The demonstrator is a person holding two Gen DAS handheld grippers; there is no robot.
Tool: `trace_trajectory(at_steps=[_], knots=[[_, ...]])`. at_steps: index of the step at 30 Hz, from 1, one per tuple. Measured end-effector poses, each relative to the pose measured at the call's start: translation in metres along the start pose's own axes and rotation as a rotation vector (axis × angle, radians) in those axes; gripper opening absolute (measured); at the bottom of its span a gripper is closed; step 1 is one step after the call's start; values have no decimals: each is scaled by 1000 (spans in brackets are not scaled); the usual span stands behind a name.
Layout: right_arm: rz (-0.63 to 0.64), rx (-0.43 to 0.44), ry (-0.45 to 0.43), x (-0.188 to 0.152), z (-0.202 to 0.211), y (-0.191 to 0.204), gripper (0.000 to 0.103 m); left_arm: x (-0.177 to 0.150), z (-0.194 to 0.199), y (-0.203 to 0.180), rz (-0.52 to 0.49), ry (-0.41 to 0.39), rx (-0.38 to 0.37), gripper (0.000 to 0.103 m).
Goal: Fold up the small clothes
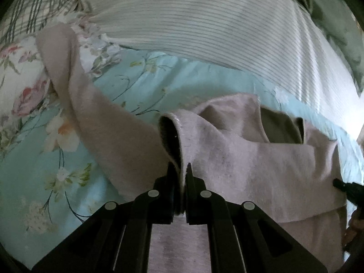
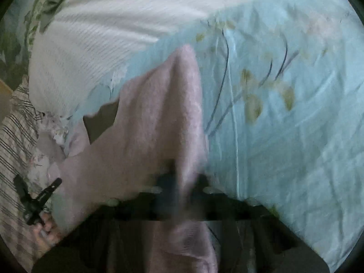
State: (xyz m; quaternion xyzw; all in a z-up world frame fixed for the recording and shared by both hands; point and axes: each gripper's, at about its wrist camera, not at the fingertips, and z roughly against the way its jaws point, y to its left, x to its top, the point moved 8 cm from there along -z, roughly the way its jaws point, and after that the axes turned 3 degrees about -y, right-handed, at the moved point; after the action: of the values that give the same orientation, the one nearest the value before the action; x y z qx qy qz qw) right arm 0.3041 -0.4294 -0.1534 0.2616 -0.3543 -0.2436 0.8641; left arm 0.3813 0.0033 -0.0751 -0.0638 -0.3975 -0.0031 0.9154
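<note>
Bed (image 1: 141, 86) with a teal floral sheet carries the small pink garment (image 1: 261, 159), spread near a white ribbed blanket (image 1: 204, 22). Looks like the grasp step of a fold: left hand-held gripper (image 1: 180, 173) is clamped on a pink fabric edge; right hand-held gripper (image 2: 182, 182), blurred, has pink cloth pinched between closed jaws. Next move likely calls for lifting both pinched edges together and carrying them across evenly, keeping the cloth taut. No brands, labels or writing readable.

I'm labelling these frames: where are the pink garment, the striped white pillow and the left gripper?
pink garment (image 1: 261, 159), left wrist view, its flat front.
striped white pillow (image 1: 204, 22), left wrist view, its middle.
left gripper (image 1: 182, 170), left wrist view, between fingertips.
</note>
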Motion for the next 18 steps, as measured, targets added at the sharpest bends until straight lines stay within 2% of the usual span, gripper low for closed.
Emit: trace_trajectory(at_steps=[4, 6, 8, 10, 11, 12, 13, 15, 16, 18], knots=[[19, -47, -80, 11, 27, -8, 7, -1, 6, -16, -37, -6, -41, 5], [25, -80, -61, 9, 25, -13, 7, -3, 2, -21, -54, 4, -43, 5], [48, -143, -23, 5, 17, -18, 9, -7, -4, -24, -60, 23, -44, 5], [76, -249, -74, 7, 31, -16, 17, -10, -8, -23, -60, 39, -50, 5], [110, -301, -131, 9, 44, -8, 17, -11, -10, -22, -59, 43, -51, 6], [131, -290, -162, 8, 50, 2, 17, -11, -10, -22, -59, 44, -53, 6], [159, -238, -172, 3, 54, 19, 18, -12, -11, -22, -57, 49, -55, 6], [216, -133, -82, -16, 38, 46, 34, -14, -14, -22, -50, 63, -57, 7], [217, -110, -39, -24, 29, 49, 35, -15, -13, -21, -45, 67, -57, 9], [200, -164, 26, -36, 10, 34, 33, -14, -8, -13, -37, 63, -47, 16]])
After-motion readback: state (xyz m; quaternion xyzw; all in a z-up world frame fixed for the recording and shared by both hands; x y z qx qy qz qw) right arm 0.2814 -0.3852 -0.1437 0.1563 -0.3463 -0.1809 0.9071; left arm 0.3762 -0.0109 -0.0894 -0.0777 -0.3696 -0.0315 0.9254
